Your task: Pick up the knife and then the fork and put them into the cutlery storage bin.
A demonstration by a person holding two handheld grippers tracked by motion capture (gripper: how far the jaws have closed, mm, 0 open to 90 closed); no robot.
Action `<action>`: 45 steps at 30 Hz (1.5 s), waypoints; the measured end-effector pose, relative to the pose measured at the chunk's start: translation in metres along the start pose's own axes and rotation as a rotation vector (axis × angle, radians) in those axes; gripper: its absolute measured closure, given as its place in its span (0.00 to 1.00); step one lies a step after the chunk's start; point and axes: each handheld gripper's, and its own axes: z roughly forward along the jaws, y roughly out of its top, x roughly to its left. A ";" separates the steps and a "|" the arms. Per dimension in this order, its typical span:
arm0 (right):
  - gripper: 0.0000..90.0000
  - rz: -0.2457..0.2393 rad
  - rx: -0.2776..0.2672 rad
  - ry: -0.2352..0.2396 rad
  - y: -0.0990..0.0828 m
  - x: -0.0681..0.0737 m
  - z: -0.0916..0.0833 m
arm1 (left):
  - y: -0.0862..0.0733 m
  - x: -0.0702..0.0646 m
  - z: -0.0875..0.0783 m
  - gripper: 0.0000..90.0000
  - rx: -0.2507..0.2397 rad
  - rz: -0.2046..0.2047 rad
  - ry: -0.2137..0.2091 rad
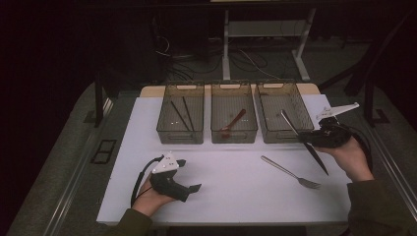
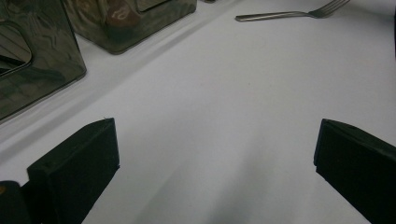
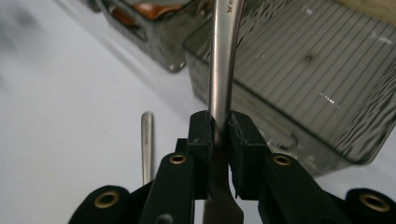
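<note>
Right claw [image 3: 218, 135] is clamping tight on a knife [image 1: 295, 129], jaws pinching the metal handle, with the handle end poking up over the right bin [image 1: 290, 132] at the upper right of the high view and the dark blade hanging down toward the lower right, clear of the bench [image 1: 236, 196]. Left claw [image 1: 189, 189] is sitting at the lower left of the bench with its jaws wide apart and nothing between them.

What's worrying me: that grip is on a smooth, thin handle and the knife is sticking out long on both sides, so it could be pivoting or sliding in the pads if the hand is tilting quickly. The handle end is also riding right by the bin's near rim, so it could be catching the wall and nudging the bin, or tipping out onto the bench.

Room-wise, the bin looks empty, so plenty of space inside. A fork [image 1: 291, 173] is lying just below the blade, so dropping low there is risky. The middle bin [image 1: 234, 132] is standing just beside it, not much slack sideways.
</note>
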 end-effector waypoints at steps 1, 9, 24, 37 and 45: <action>0.87 0.002 -0.009 -0.001 0.003 -0.001 0.000 | 0.000 0.000 0.000 0.00 -0.001 0.000 -0.001; 0.87 0.000 -0.051 -0.041 0.032 -0.009 -0.001 | 0.000 0.000 0.000 0.00 -0.004 0.000 -0.004; 0.87 -0.008 -0.072 -0.114 0.090 -0.034 0.012 | 0.001 -0.001 0.000 0.00 -0.003 0.001 -0.008; 0.87 0.013 -0.046 -0.180 0.107 -0.066 0.050 | 0.000 -0.001 0.001 0.00 -0.005 -0.003 -0.014; 0.87 0.033 -0.017 -0.185 0.097 -0.075 0.067 | 0.000 -0.001 0.002 0.00 0.002 0.002 -0.019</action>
